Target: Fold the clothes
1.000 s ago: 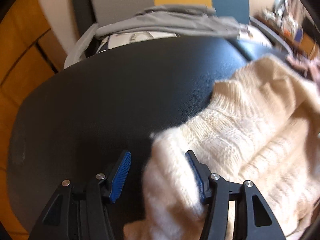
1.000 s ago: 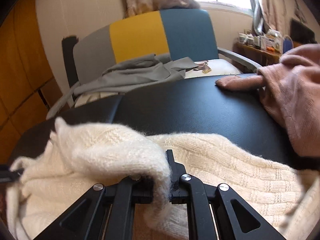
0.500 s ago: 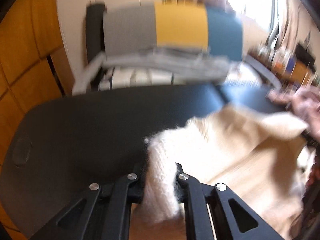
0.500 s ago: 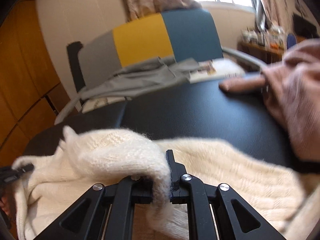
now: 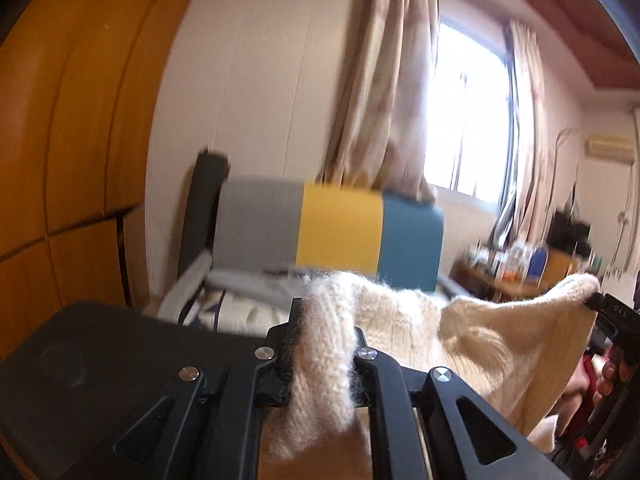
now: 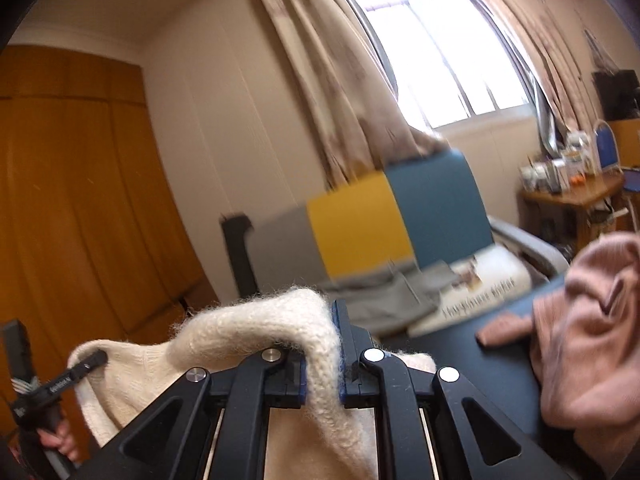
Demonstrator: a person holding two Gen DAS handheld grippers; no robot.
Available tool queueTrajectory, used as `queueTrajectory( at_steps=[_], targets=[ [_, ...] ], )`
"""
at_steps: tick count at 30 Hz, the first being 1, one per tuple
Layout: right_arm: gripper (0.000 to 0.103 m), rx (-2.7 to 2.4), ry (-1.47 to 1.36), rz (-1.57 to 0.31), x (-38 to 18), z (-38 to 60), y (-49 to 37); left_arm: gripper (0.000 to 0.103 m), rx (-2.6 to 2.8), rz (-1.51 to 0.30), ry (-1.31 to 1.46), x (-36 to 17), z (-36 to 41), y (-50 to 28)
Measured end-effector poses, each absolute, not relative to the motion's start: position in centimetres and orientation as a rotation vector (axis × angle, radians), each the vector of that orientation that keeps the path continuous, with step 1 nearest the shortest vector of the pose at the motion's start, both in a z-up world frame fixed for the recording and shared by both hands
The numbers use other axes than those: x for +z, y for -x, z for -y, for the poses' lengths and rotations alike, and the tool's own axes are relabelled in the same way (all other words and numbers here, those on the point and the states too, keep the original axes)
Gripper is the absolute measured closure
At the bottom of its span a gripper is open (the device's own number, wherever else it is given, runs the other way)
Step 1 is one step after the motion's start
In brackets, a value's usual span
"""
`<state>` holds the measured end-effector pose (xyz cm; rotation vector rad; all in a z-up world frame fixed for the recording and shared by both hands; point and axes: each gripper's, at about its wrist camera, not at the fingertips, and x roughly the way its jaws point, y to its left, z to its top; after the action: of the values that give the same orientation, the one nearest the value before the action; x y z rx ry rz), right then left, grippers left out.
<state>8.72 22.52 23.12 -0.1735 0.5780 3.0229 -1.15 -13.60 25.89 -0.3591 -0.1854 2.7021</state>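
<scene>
I find the left claw point(image 5: 325, 354) pinching a bunched edge of the cream fluffy knitted sweater point(image 5: 472, 344), and the right claw point(image 6: 322, 364) clamped on another edge of it. The garment hangs between the two, raised above the black tabletop point(image 5: 120, 344); I judge this hold is meant to spread it flat before folding. A pink knitted garment point(image 6: 588, 328) lies on the tabletop, right of the sweater.
</scene>
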Motion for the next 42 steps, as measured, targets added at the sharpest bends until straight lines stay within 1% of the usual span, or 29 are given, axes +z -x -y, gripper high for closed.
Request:
queueTrajectory(
  at_steps=[5, 12, 16, 20, 25, 30, 34, 37, 39, 42],
  targets=[
    [0.092, 3.074, 0.013, -0.549, 27.0, -21.1, -12.9, 0.094, 2.666, 0.275, 0.225, 29.2, 15.9, -2.9],
    [0.093, 3.123, -0.195, -0.486, 31.9, -19.4, -18.6, 0.094, 2.613, 0.303, 0.050, 34.2, 18.8, -9.1],
    [0.093, 3.144, -0.317, -0.449, 34.8, -18.5, -21.8, 0.094, 2.598, 0.302, -0.041, 36.1, 20.3, -12.6],
    [0.093, 3.146, -0.371, -0.396, 35.6, -18.1, -24.5, 0.094, 2.592, 0.315, -0.093, 37.0, 21.8, -15.0],
    [0.093, 3.172, -0.318, -0.362, 35.3, -17.9, -25.6, 0.093, 2.588, 0.331, -0.059, 37.0, 22.5, -14.8],
    [0.093, 3.185, -0.148, -0.408, 32.4, -18.2, -22.0, 0.093, 2.610, 0.344, 0.061, 35.1, 22.0, -10.0],
    [0.093, 3.176, 0.006, -0.459, 29.5, -18.7, -18.2, 0.093, 2.657, 0.299, 0.228, 31.7, 20.6, -4.1],
    [0.093, 3.126, 0.181, -0.521, 25.9, -20.0, -13.8, 0.093, 2.651, 0.277, 0.395, 28.1, 19.3, 1.2],
    [0.093, 3.083, 0.302, -0.529, 23.1, -20.6, -10.8, 0.093, 2.644, 0.262, 0.506, 25.5, 18.5, 4.6],
    [0.093, 3.012, 0.492, -0.540, 18.5, -21.6, -6.4, 0.092, 2.638, 0.235, 0.676, 20.0, 17.4, 8.5]
  ],
)
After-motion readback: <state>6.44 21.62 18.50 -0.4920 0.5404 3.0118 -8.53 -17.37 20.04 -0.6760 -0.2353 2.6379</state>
